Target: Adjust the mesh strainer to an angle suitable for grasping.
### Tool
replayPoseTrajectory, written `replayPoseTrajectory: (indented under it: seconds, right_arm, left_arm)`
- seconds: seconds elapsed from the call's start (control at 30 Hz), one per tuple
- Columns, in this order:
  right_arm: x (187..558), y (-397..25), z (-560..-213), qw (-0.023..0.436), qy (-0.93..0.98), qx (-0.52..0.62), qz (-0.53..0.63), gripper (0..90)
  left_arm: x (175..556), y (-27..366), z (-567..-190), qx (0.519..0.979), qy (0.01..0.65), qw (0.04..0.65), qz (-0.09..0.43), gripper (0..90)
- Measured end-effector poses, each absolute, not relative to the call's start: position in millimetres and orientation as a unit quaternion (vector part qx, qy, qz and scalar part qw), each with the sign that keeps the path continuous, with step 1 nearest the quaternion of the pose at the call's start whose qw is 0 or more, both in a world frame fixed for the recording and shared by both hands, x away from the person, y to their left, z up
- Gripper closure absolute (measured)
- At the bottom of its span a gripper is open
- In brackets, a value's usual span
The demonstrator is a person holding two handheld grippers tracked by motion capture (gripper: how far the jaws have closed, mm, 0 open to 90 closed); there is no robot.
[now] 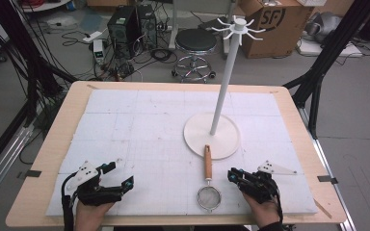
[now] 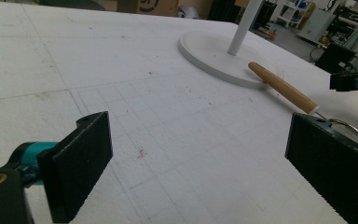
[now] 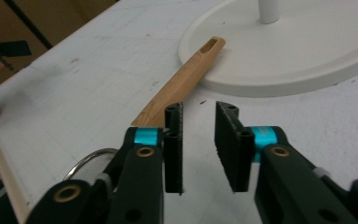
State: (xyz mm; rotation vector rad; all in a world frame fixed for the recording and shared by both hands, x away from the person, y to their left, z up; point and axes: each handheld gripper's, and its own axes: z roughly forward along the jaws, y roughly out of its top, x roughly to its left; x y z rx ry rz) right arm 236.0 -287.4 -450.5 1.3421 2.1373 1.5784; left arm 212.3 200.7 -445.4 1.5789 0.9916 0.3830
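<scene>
**Lower frame: both grippers idle beside strainer, nothing grasped**

At bottom centre of the high view a small strainer (image 1: 208, 185) lies flat on the white foam mat (image 1: 139, 125), mesh bowl toward the bottom edge, wooden handle pointing up-frame with its tip resting on the rim of the hook stand's round base (image 1: 192, 137). Left gripper (image 1: 118, 174) sits lower left, jaws spread wide, empty, well apart from the strainer. Right gripper (image 1: 231, 174) sits lower right, just beside the handle, jaws parted by a narrow gap, holding nothing; in the right gripper view the handle (image 3: 177, 88) runs up and left of the jaws, not between them.

Step, as judged: pre-grasp. The likely goal is hanging the strainer on the stand. Next move calls for swinging the right gripper over the handle, straddling it, then closing; the slot at the handle tip probably takes a hook.
</scene>
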Motion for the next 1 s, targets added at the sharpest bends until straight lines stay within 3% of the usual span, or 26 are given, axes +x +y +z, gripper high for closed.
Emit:
replayPoseTrajectory:
  seconds: [0.13, 0.4, 1.0]
  right_arm:
    - [236, -283, -452, 0.040, 0.719, 0.454, 0.524, 89.6]
    - [236, -266, -455, 0.000, 0.742, 0.460, 0.488, 90.0]
    - [245, -242, -459, -0.034, 0.762, 0.477, 0.437, 89.9]
  left_arm:
    - [213, 202, -445, 0.674, 0.426, 0.581, 0.165, 7.9]
    - [213, 204, -445, 0.671, 0.431, 0.581, 0.166, 8.0]
    - [213, 206, -445, 0.669, 0.438, 0.576, 0.168, 7.8]
